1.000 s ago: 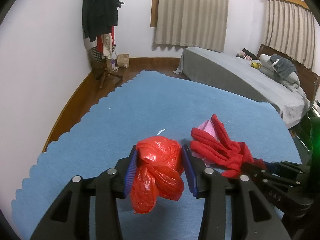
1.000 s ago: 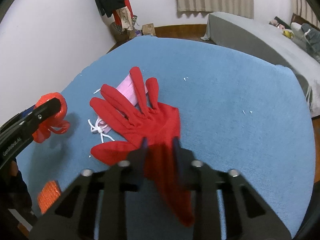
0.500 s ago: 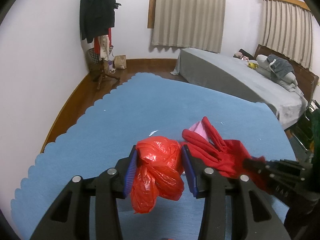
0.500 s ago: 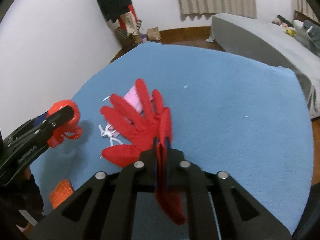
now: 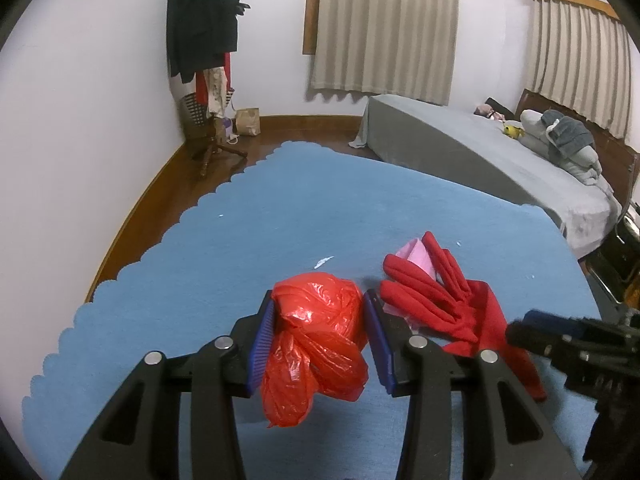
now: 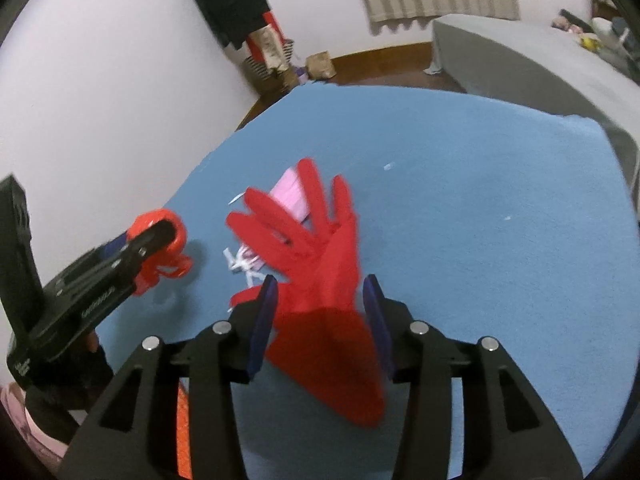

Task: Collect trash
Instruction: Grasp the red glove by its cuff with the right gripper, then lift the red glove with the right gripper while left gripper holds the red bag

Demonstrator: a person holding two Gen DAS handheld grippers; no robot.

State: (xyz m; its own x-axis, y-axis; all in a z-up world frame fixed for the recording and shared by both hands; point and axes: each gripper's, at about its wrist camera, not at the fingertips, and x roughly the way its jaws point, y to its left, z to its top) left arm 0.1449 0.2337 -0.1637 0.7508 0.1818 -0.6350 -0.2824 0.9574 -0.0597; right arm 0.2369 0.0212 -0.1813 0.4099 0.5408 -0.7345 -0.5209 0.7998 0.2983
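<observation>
The left gripper (image 5: 318, 340) is clamping the red plastic bag (image 5: 316, 344) above the blue rug (image 6: 480, 208). The right gripper (image 6: 320, 322) is just opening around the red glove (image 6: 316, 264) (cuff between the parted pads, fingers lying mid-rug over a pink mask (image 6: 292, 194)), so a fresh pinch seems needed before bagging it.

The left gripper (image 5: 320, 334) points down at a slant, its blue pads pressed on either side of a red bag (image 5: 316, 344). The right gripper (image 6: 322, 320) also tilts downward; its jaws have just been opening and now stand apart, with a red glove (image 6: 320, 276) between them.
</observation>
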